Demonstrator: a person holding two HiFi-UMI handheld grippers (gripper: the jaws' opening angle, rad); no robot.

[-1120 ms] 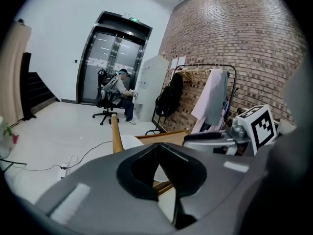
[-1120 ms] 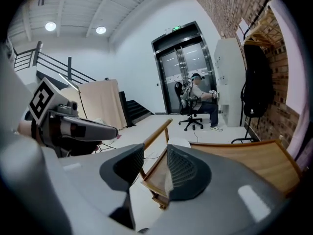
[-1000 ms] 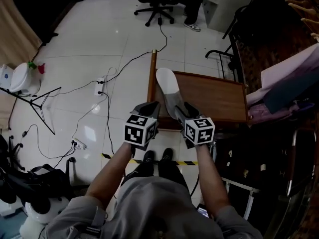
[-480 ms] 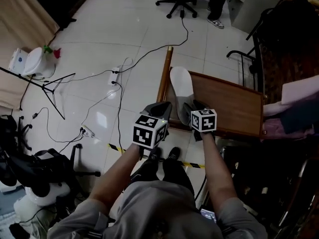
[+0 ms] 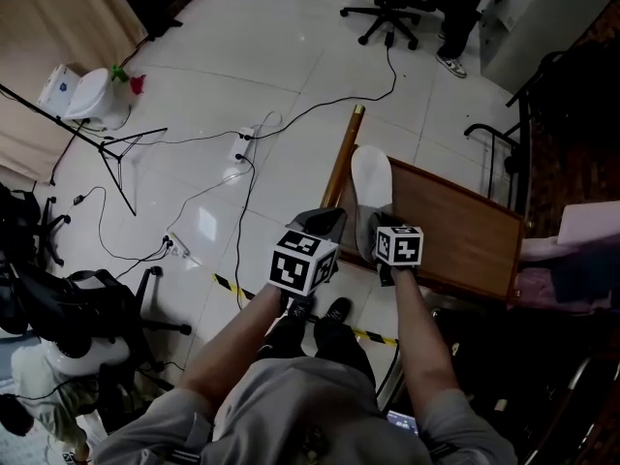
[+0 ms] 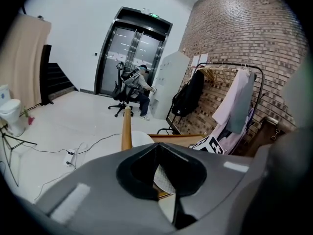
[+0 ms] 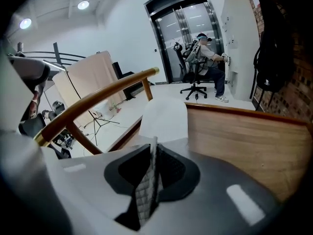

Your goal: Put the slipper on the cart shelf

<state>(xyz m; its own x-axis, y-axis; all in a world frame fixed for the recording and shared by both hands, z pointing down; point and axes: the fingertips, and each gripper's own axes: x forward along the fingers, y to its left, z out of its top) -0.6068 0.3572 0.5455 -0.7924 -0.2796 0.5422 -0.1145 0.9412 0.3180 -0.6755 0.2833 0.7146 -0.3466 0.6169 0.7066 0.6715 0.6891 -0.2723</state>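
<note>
Slipper lies flat on the cart shelf. White tiled floor fills the head view from 9 to 12 o'clock, crossed by black cables. The wooden shelf sits toward 3 o'clock, with a wooden rail on its 9 o'clock edge. The white slipper lies just beside that rail, toe toward 12 o'clock.

The right gripper sits at the slipper's 6 o'clock end. Its jaws are closing, nearly together, with nothing between the textured pads.

The left gripper, at the right one's 9 o'clock, is pressed together and empty.
</note>
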